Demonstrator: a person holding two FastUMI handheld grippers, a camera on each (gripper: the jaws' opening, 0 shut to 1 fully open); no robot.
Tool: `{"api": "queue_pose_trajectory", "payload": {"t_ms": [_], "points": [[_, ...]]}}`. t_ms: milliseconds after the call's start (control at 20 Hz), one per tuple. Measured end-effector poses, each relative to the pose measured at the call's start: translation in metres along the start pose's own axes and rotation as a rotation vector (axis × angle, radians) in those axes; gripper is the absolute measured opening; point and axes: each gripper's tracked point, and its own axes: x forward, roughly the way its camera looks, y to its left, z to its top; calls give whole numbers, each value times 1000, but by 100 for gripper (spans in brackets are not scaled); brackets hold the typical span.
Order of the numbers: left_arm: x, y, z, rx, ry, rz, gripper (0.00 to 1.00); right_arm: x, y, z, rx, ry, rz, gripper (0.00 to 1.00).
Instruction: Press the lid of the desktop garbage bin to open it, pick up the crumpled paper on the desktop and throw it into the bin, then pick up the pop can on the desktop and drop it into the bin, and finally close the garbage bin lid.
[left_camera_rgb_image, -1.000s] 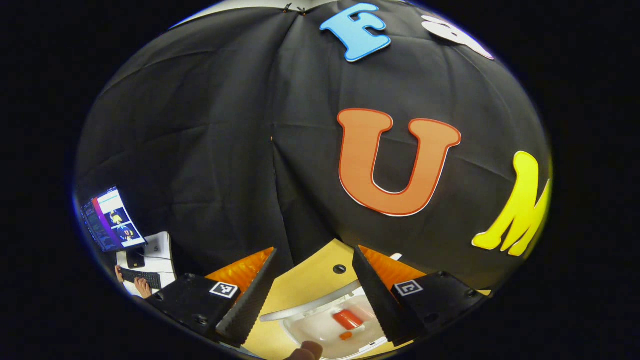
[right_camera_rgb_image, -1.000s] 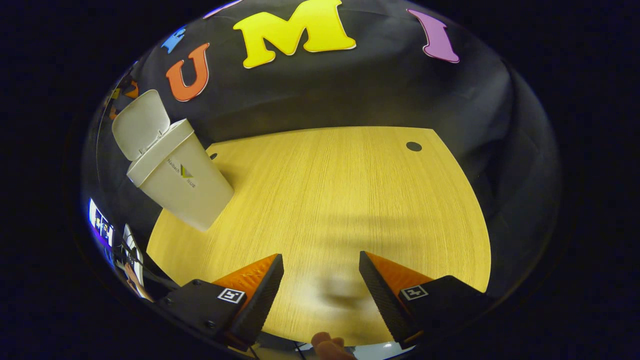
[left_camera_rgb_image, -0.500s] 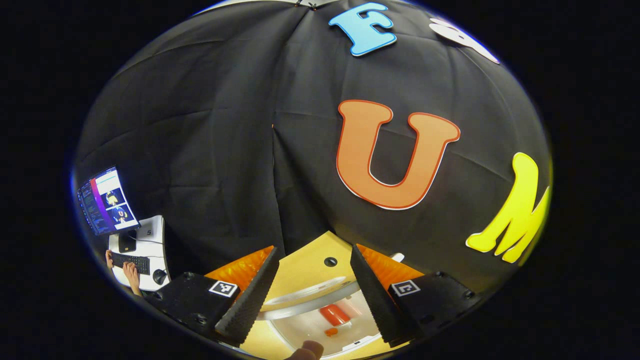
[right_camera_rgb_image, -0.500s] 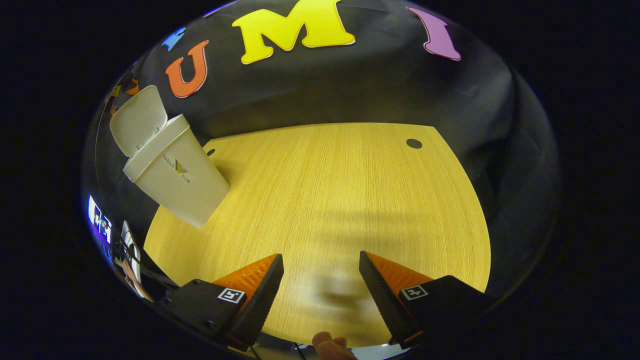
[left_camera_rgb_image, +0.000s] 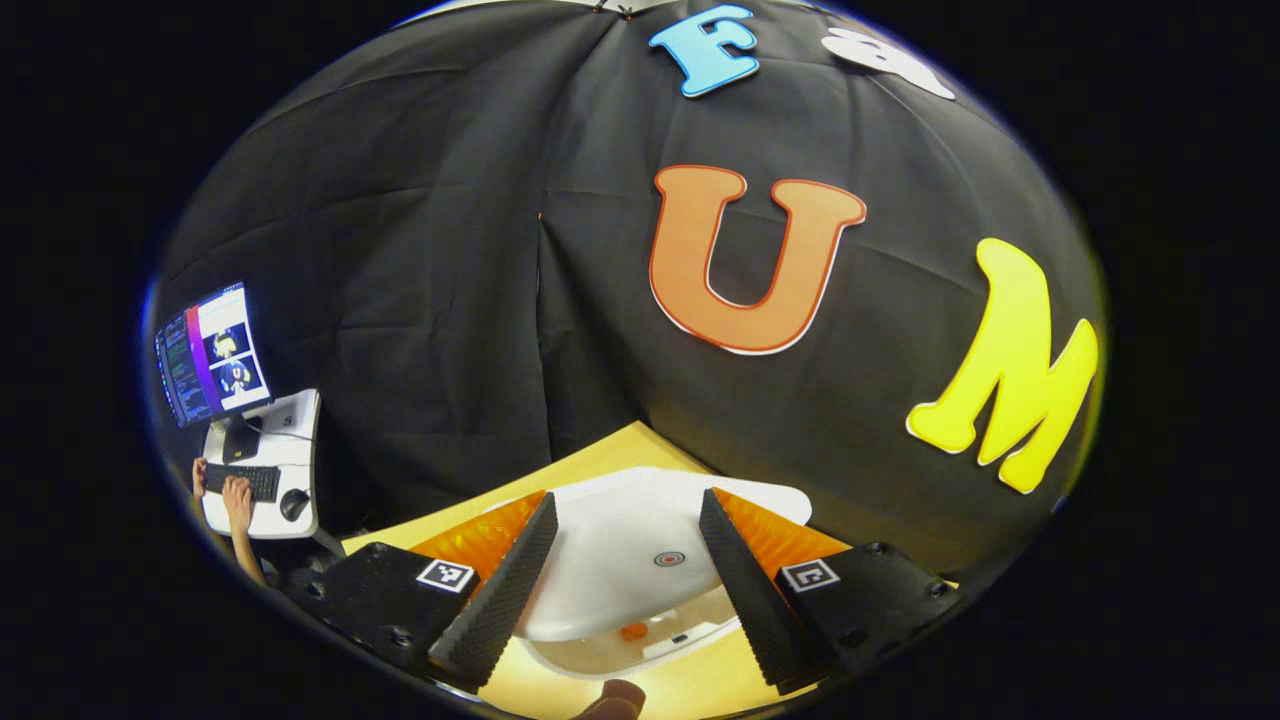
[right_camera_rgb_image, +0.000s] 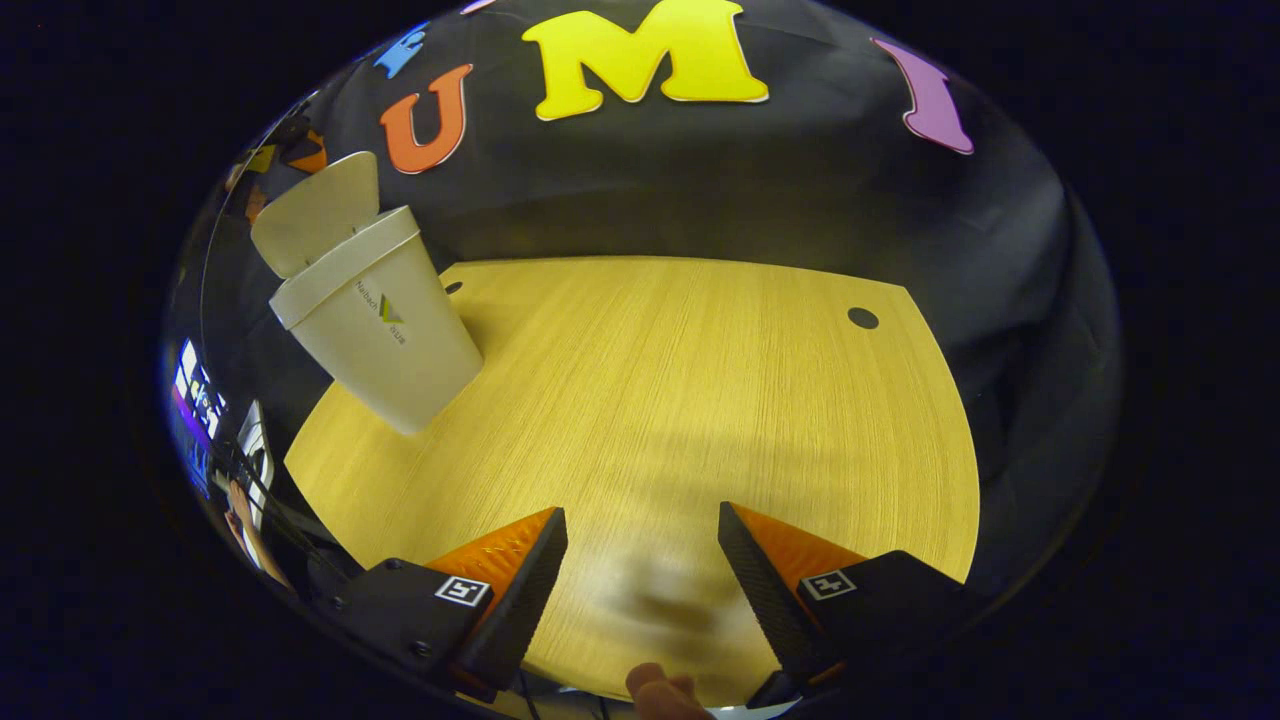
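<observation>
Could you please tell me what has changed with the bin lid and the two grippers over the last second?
The lid has swung down from upright toward the bin opening, now covering most of it, with a gap left at the near edge. The left gripper came in above the lid, which now lies between its open fingers. The right gripper stayed open and empty over the table.

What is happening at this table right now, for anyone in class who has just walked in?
A person holds a gripper in each hand at a wooden table. The left gripper hangs open just above the garbage bin's lid, which is partly lowered over the bin, not yet shut. Something orange shows through the gap. The right gripper is open and holds nothing, over bare tabletop.
</observation>
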Motion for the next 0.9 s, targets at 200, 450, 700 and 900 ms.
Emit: {"api": "queue_pose_trajectory", "payload": {"t_ms": [200,450,700,900], "points": [[-8,-9,-31,23,0,16,95,8,2,-4,-21,7,35,96],[-8,-16,-67,-21,18,46,95,14,-6,-16,-26,22,58,96],[-4,-16,-95,52,31,96,96,17,-13,-29,-5,52,66,96],[0,-17,-99,76,18,141,96,19,-19,-38,-11,66,72,96]]}}
